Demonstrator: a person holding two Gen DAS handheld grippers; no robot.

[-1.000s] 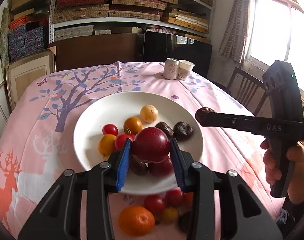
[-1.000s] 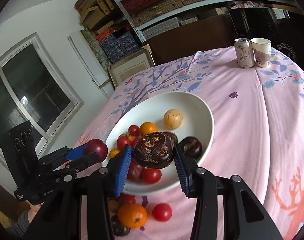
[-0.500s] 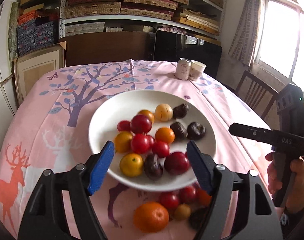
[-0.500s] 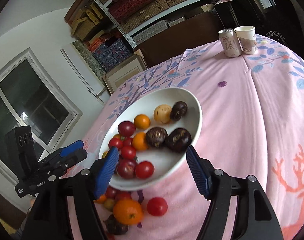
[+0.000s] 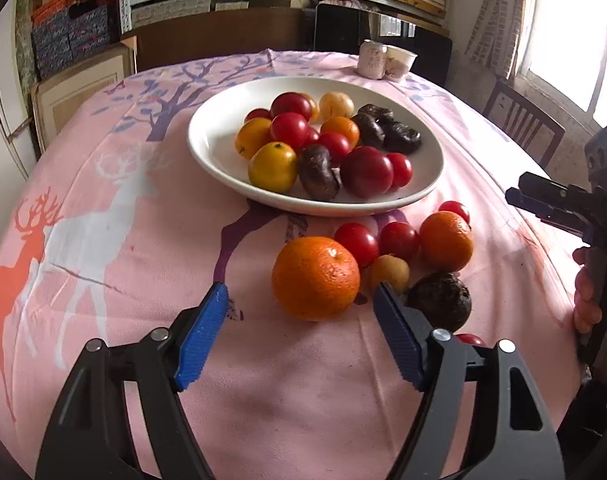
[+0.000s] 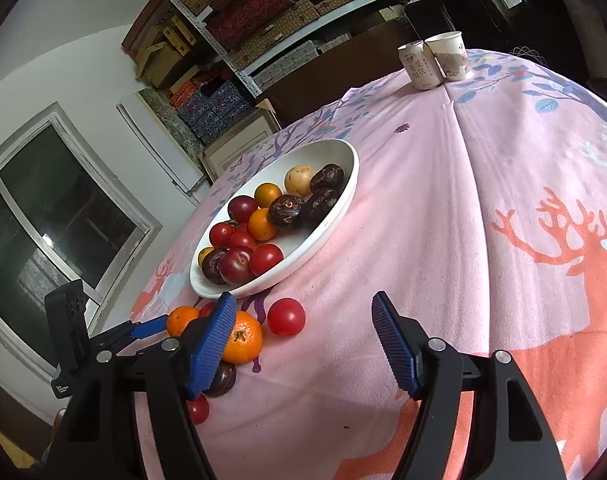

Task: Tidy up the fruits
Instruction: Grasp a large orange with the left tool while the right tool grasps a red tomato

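A white plate (image 5: 223,120) (image 6: 343,160) on the pink tablecloth holds several fruits: red plums, tomatoes, small oranges, dark passion fruits. Loose fruit lies in front of it: a big orange (image 5: 315,278) (image 6: 242,342), a smaller orange (image 5: 446,240), red tomatoes (image 5: 356,242) (image 6: 286,317), a yellowish fruit (image 5: 389,272) and a dark passion fruit (image 5: 441,300). My left gripper (image 5: 299,322) is open and empty, just short of the big orange. My right gripper (image 6: 305,334) is open and empty, low over the cloth beside the loose fruit; it also shows in the left wrist view (image 5: 543,200).
A drink can (image 6: 419,65) and a paper cup (image 6: 449,56) stand at the table's far edge. A wooden chair (image 5: 519,120) stands by the table on the right. Shelves with boxes fill the back wall.
Both grippers let go of their fruit onto the plate, opened, and drew back and down toward the loose fruit in front of the plate.
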